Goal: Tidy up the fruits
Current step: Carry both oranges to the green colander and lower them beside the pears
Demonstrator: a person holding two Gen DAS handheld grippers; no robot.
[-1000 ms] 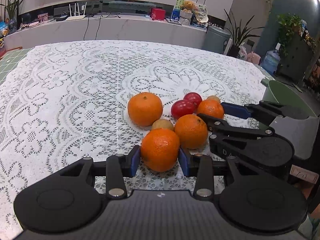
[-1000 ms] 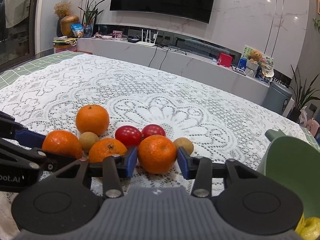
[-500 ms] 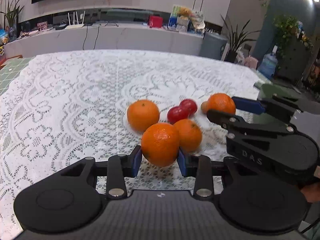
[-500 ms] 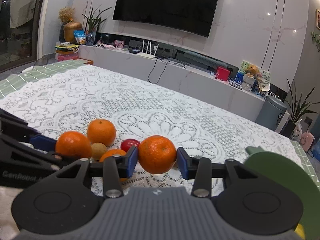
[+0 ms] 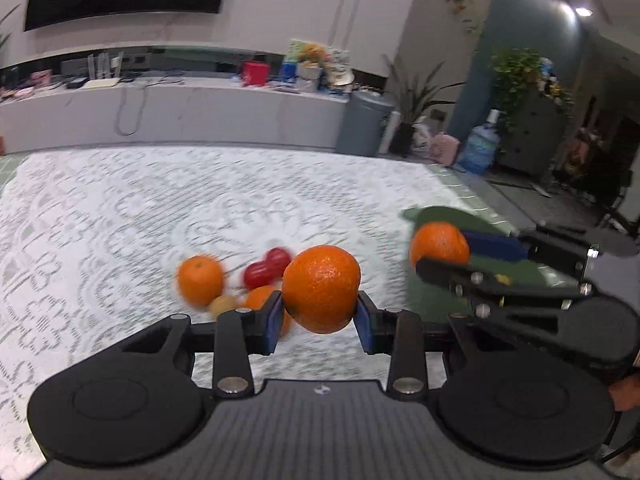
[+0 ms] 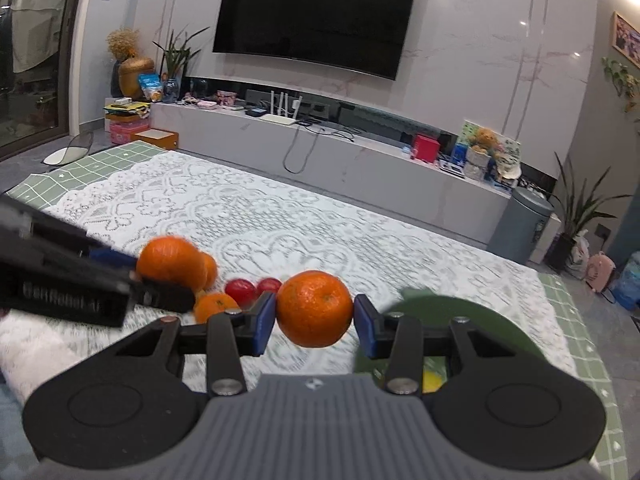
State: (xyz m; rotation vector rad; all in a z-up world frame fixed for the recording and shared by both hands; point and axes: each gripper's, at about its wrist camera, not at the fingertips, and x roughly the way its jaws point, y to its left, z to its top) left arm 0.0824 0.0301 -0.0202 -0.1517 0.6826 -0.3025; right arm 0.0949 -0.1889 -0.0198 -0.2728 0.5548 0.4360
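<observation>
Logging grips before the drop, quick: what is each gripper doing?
Left gripper: shut on an orange.
Right gripper: shut on another orange.

Left wrist view is taken from just behind the left gripper [image 5: 318,322], angled down over the lace tablecloth [image 5: 100,216] and faced toward the room's right corner with the water jug [image 5: 478,148]. The clamped orange [image 5: 320,288] is seen very close; the background is motion-blurred.

Right wrist view is taken from just behind the right gripper [image 6: 315,326], tilted down less steeply, faced at the wall TV [image 6: 316,16] and the long counter [image 6: 360,168].

Shared by both: the fruit pile [image 5: 256,280] [image 6: 240,292], the green bowl [image 5: 440,216] [image 6: 440,312], the tablecloth and counter. Each gripper is caught in the other's view, the right one at the right edge [image 5: 452,254], the left one at the left edge [image 6: 160,272].
</observation>
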